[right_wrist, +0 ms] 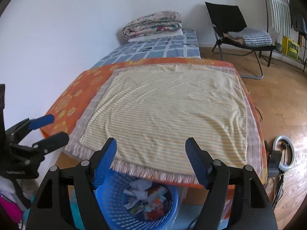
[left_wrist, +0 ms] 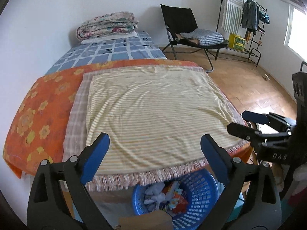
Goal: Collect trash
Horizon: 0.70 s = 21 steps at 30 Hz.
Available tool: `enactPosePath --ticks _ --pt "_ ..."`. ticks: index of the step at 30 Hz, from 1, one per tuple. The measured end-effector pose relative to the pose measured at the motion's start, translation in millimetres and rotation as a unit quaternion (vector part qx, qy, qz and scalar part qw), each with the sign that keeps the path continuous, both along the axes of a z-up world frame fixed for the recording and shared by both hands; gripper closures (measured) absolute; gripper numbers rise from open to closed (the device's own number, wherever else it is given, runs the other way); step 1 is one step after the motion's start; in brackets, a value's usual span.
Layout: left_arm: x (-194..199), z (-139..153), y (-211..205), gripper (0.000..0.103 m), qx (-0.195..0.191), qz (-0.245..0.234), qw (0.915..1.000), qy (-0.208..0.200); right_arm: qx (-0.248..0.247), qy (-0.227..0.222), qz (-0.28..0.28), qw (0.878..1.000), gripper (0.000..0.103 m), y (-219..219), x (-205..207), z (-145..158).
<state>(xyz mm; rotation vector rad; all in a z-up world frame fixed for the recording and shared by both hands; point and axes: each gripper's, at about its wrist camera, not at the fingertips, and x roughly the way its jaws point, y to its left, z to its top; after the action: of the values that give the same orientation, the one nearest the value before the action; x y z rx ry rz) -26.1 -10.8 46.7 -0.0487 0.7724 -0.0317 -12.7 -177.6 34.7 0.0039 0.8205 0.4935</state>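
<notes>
A blue perforated plastic basket (left_wrist: 199, 197) stands on the floor below the near edge of the bed; it also shows in the right wrist view (right_wrist: 115, 209). It holds crumpled tissues and colourful wrappers (left_wrist: 168, 193), also seen in the right wrist view (right_wrist: 147, 199). My left gripper (left_wrist: 154, 150) is open and empty, above the basket and the bed's edge. My right gripper (right_wrist: 151, 153) is open and empty, also above the basket. Each gripper shows in the other's view: the right one (left_wrist: 243, 121) and the left one (right_wrist: 51, 126).
A yellow striped towel (left_wrist: 153, 111) lies flat on an orange flowered sheet (left_wrist: 38, 115) on the bed. Folded quilts (left_wrist: 107, 26) sit at the far end. A black folding chair (left_wrist: 184, 28), a clothes rack (left_wrist: 247, 17), a ring light (right_wrist: 285, 153) and a cardboard piece (left_wrist: 145, 220) stand around.
</notes>
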Motion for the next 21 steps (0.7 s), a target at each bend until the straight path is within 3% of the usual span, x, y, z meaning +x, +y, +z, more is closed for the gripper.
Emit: enactPosePath --ticks 10,15,21 --pt "28 -36 25 0.005 -0.013 0.039 0.9986 0.033 0.001 0.013 0.008 1.000 0.029 11 26 -24" --pt "29 -41 29 0.005 -0.006 0.045 0.9984 0.034 -0.018 -0.004 0.014 1.000 0.029 19 26 -26" --pt "25 -43 36 0.005 -0.014 0.054 0.9978 0.035 -0.012 0.005 0.025 1.000 0.029 25 28 -29"
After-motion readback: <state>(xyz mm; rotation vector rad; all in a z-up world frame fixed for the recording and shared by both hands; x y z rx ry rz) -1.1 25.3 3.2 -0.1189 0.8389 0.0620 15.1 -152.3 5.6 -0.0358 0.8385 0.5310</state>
